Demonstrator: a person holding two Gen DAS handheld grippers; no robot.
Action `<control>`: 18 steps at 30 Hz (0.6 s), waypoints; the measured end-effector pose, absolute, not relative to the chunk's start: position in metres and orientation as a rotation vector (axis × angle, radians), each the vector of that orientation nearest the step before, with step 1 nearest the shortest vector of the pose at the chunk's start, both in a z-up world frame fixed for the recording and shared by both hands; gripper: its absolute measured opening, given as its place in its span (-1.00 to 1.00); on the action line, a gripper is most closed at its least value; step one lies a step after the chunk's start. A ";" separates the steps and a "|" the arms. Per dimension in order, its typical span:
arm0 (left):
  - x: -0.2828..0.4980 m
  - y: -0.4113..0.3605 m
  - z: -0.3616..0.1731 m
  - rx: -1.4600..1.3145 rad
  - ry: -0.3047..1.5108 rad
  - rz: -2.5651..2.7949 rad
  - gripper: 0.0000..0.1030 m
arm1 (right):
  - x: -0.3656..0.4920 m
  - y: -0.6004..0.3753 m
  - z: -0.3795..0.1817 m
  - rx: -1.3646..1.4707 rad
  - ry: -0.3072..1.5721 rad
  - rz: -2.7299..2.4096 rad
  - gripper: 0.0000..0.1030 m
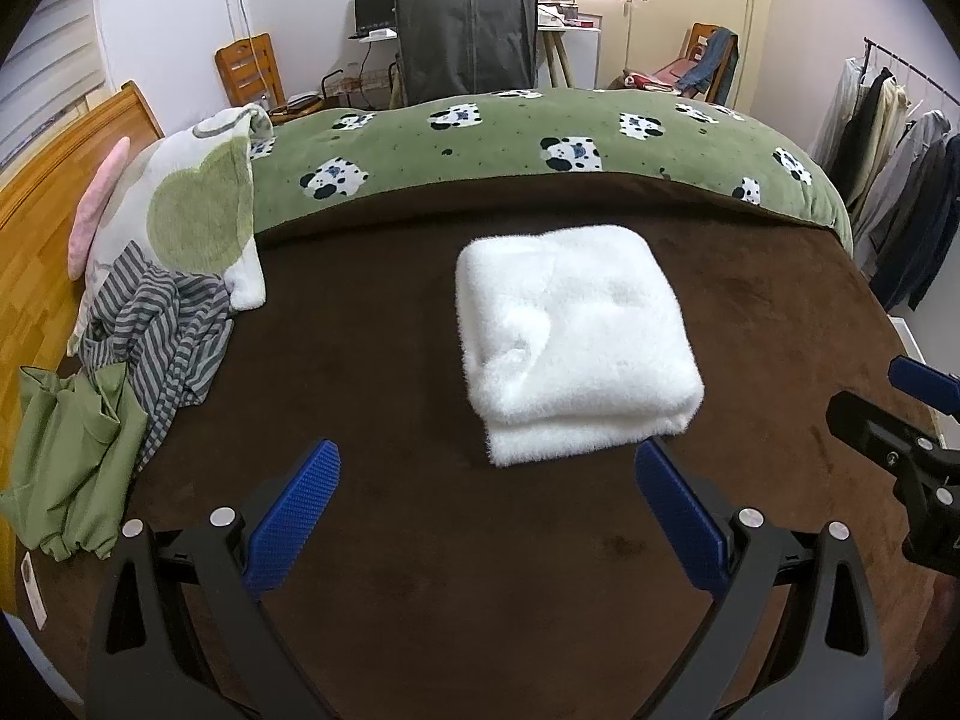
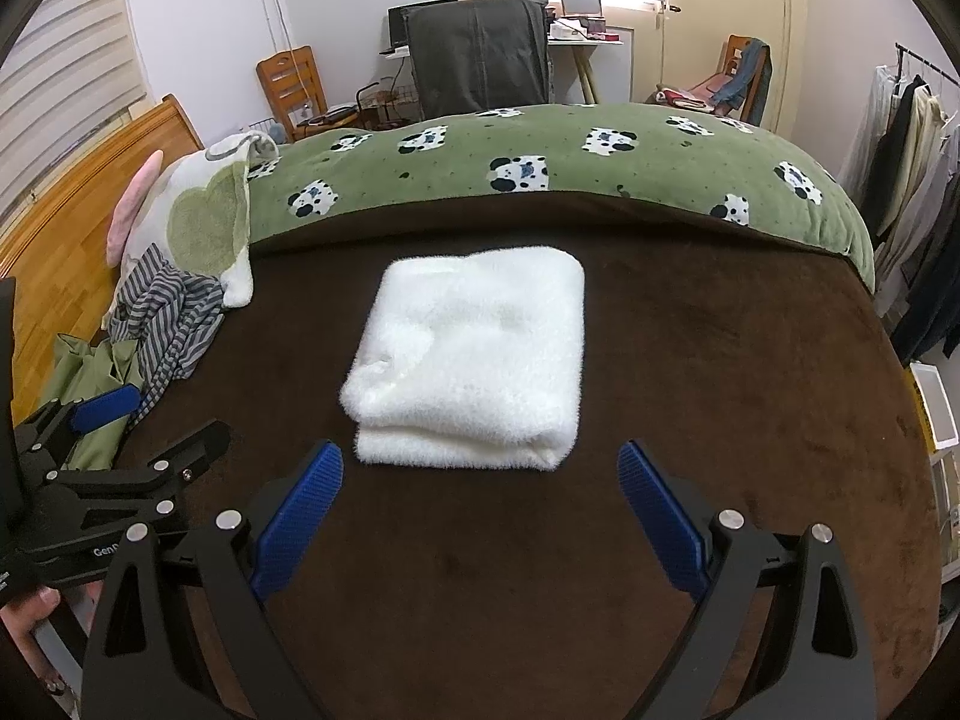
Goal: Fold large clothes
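The left gripper (image 1: 486,468) hangs low over the brown blanket (image 1: 420,570), its blue pads (image 1: 294,516) spread wide with nothing between them. The right gripper (image 2: 480,468) sits the same way over that blanket, jaws released and empty. Each gripper shows at the edge of the other's view, the left one with a bit of the person's hand (image 2: 27,612) under it.

Just beyond both sets of fingertips lies the white fleece garment (image 1: 570,342), folded into a thick, roughly square bundle. Its pile is fluffy and fuzzy at the edges. The near side shows two stacked layers with a rounded fold at the right corner; the top has a few soft dents and a shallow crease. It rests flat near the middle of the blanket, apart from both grippers.

Left of the bundle, at the blanket's edge, lie a crumpled green garment (image 1: 66,468) and a grey striped garment (image 1: 156,330), with a pillow (image 1: 186,210) behind them. Beyond the bundle runs a green quilt (image 1: 540,138) printed with spotted dogs.
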State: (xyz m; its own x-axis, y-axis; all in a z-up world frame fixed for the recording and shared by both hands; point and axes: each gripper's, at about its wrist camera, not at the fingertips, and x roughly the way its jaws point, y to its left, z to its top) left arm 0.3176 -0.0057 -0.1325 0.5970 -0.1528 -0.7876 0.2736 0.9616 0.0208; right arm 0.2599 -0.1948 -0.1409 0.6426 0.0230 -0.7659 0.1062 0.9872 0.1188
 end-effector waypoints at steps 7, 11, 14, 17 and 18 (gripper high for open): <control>0.319 -0.004 -0.130 0.145 0.896 -0.246 0.87 | 0.262 -0.197 -0.139 0.154 0.872 -0.041 0.78; 0.320 -0.005 -0.129 0.156 0.896 -0.240 0.87 | 0.262 -0.197 -0.139 0.151 0.875 -0.041 0.78; 0.322 -0.005 -0.127 0.156 0.897 -0.241 0.87 | 0.263 -0.198 -0.138 0.155 0.874 -0.041 0.78; 0.324 -0.004 -0.127 0.153 0.903 -0.244 0.87 | 0.263 -0.202 -0.138 0.165 0.874 -0.040 0.79; 0.324 -0.005 -0.127 0.155 0.903 -0.244 0.87 | 0.263 -0.203 -0.138 0.163 0.874 -0.040 0.78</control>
State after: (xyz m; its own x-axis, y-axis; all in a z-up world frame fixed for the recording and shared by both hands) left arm 0.3243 -0.0045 -0.1273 0.5940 -0.1441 -0.7914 0.2737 0.9613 0.0303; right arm 0.2633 -0.2025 -0.1380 0.6416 0.0320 -0.7664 0.1012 0.9869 0.1258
